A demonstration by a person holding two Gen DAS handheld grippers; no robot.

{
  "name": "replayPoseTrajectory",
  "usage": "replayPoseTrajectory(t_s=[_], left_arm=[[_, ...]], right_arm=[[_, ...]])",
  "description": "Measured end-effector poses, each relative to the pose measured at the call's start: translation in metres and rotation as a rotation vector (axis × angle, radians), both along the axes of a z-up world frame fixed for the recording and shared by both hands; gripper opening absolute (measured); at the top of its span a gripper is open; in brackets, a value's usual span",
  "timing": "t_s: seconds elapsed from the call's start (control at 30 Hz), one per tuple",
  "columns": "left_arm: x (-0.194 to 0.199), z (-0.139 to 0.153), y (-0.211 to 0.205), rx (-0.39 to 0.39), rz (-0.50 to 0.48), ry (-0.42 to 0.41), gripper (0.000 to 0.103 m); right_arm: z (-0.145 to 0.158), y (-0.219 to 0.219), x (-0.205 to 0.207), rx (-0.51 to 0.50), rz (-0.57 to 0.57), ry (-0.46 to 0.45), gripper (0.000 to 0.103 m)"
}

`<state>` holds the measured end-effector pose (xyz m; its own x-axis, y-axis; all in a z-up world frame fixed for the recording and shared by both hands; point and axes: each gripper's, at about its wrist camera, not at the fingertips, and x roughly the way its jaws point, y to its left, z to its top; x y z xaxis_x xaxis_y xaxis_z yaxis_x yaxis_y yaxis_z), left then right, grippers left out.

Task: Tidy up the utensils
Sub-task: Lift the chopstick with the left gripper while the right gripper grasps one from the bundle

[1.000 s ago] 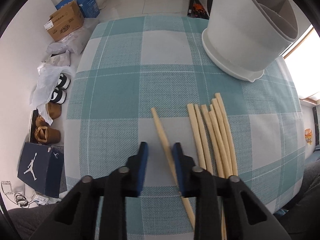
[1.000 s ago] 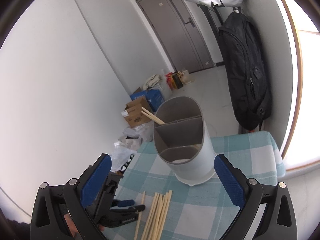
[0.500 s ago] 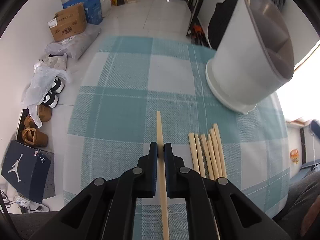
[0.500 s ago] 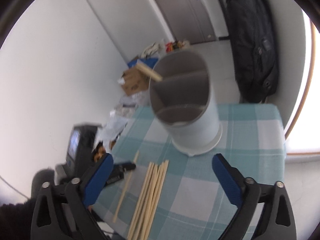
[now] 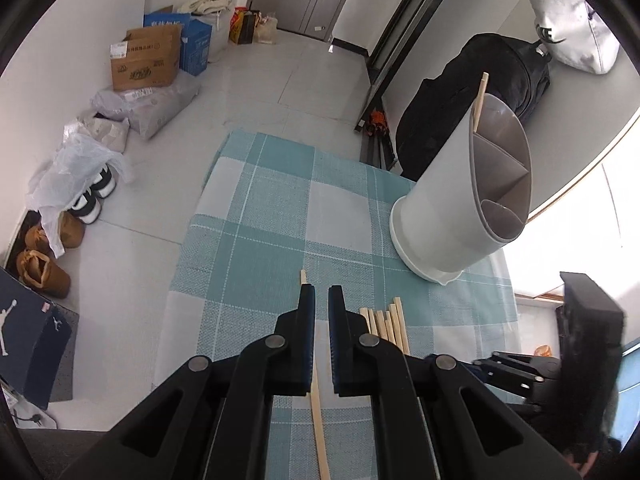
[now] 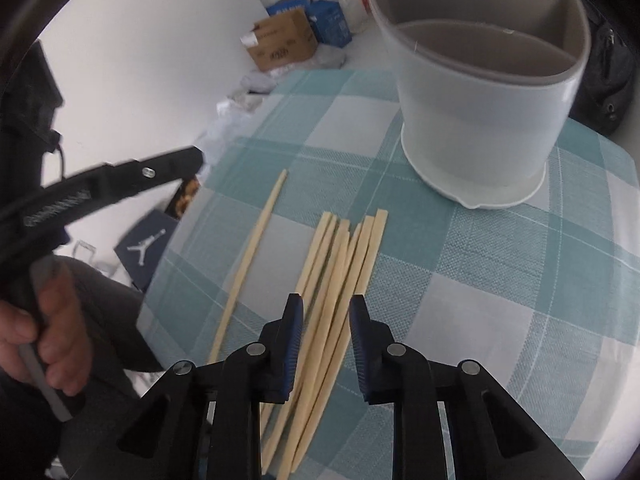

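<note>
Surface: teal-and-white checked tablecloth (image 6: 480, 264).
Left gripper (image 5: 319, 300): slightly parted, above lone chopstick (image 6: 250, 256), not pinching.
Right gripper (image 6: 325, 312): spread over chopstick bunch (image 6: 340, 264).
Holder: white divided utensil caddy (image 6: 480, 120), beyond the bunch.

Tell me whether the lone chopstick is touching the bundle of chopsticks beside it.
Apart. The right wrist view shows a strip of checked cloth between the lone chopstick and the chopstick bundle along their whole visible length.
</note>
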<state>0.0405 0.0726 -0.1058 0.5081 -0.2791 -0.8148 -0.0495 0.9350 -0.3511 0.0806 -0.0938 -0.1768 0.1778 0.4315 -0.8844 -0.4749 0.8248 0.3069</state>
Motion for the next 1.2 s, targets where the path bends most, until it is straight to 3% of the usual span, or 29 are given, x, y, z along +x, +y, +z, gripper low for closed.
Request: replayPoseTrajectory(t_s=[0.3,0.5,0.77,0.93,1.0,1.07,1.13,1.2], left_arm=[[-0.001,0.000,0.022,-0.075,0.057,0.044,0.003],[-0.002,-0.003,0.031,-0.087,0.080,0.066,0.003],[-0.002,-0.011,0.034,-0.075,0.094,0.103,0.003],[0.001,-0.021,0.028,-0.052,0.054,0.155,0.004],[0.001,-0.025,0.021,-0.039,0.027,0.166,0.011],[0.002,-0.028,0.013,-0.012,-0.003,0.172,0.033],[0.002,-0.030,0.007,0.019,-0.016,0.170,0.043],[0.004,-0.034,0.002,0.037,-0.034,0.183,0.044]], right_arm=[[-0.012,0.021,0.010,-0.150,0.013,0.019,0.021],[-0.010,0.032,0.004,-0.213,0.029,-0.030,0.007],[-0.008,0.010,0.011,-0.089,-0.084,-0.005,0.005],[0.001,-0.016,0.018,0.048,-0.162,0.002,0.005],[0.009,-0.028,0.018,0.122,-0.195,-0.008,0.005],[0.014,-0.038,0.015,0.184,-0.224,-0.021,0.004],[0.019,-0.049,0.015,0.237,-0.255,-0.033,0.004],[0.025,-0.058,0.012,0.292,-0.279,-0.047,0.004]])
